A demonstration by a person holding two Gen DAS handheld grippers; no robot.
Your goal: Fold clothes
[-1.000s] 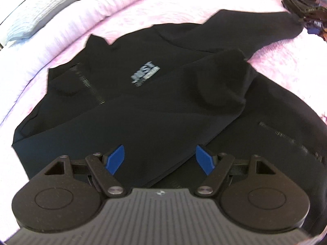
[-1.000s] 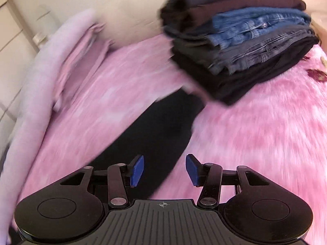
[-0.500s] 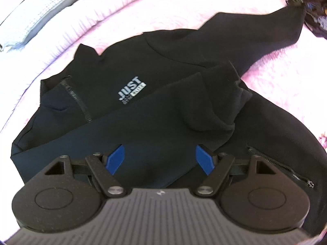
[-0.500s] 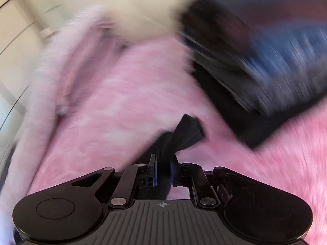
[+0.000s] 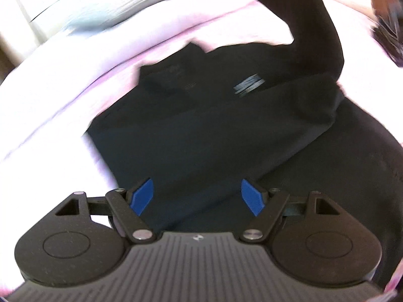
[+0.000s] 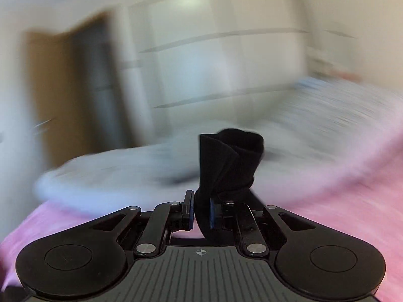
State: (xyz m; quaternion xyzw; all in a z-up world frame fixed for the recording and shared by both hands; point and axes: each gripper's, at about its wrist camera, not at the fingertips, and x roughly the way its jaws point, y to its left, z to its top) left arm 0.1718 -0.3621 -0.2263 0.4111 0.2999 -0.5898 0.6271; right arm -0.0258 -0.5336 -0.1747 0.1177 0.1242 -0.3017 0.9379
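Spread across the centre of the left wrist view on a pink blanket (image 5: 75,80): a black jacket (image 5: 214,138), grey chest logo (image 5: 249,85) blurred, one sleeve (image 5: 314,25) lifted toward the upper right of the frame. At lower centre, the left gripper (image 5: 199,197), blue pads wide apart, gripping nothing, poised over the dark fabric. In the right wrist view, the right gripper (image 6: 201,212) clamped narrowly on the sleeve's cuff (image 6: 229,163), raised upright at frame centre against a blurred pale wardrobe (image 6: 214,50).
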